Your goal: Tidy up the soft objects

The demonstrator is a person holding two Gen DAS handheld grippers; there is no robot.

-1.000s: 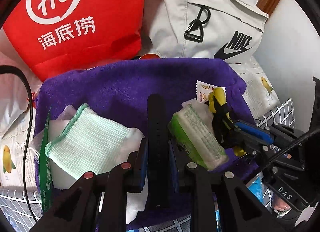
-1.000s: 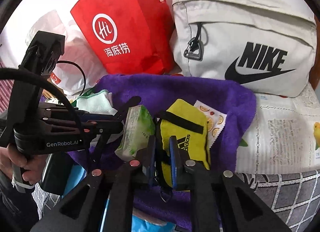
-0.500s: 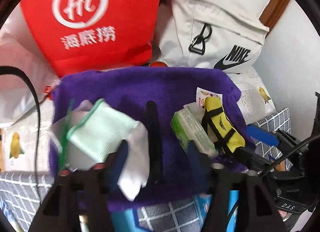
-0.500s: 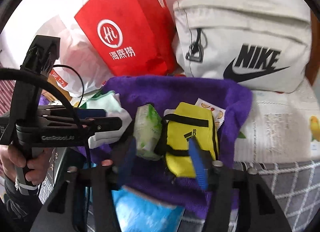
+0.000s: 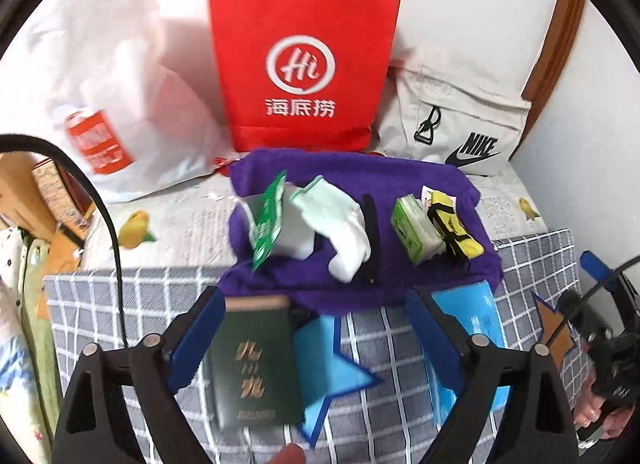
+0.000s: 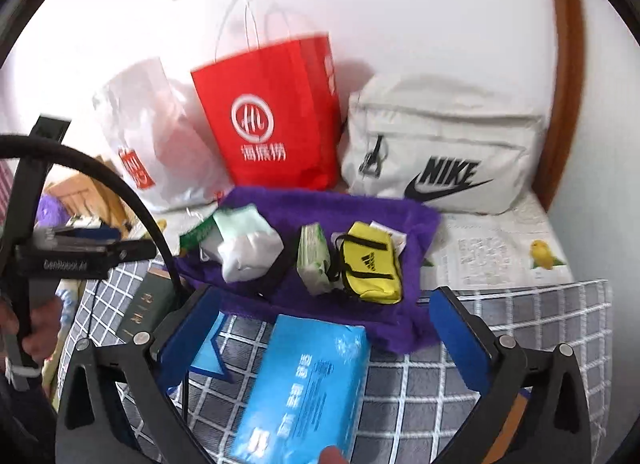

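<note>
**Both grippers off the purple towel, jaws spreading**

Left gripper (image 5: 314, 328): a second ago clamped on the black strap (image 5: 370, 240), now lifted clear and back over the checked cloth (image 5: 400, 404), jaws opening with nothing gripped between them; only the dark green book (image 5: 254, 360) and a blue star shape (image 5: 332, 364) lying underneath. Right gripper (image 6: 322, 328): earlier pinched on the yellow pouch (image 6: 370, 264), now drawn back likewise, jaws opening and empty, above the blue tissue pack (image 6: 304, 388).

Still laid out on the purple towel (image 5: 344, 174), left to right in the left wrist view: a green packet (image 5: 270, 220), the mint-and-white socks (image 5: 332, 220) more crumpled than before, the black strap lying straight, the green tissue pack (image 5: 414, 228), then the yellow pouch touching it. More of the surroundings visible than a second ago: red paper bag (image 5: 302, 72), white plastic bag (image 5: 120, 104) and beige Nike bag (image 5: 460, 120) standing behind the towel against the wall.
</note>
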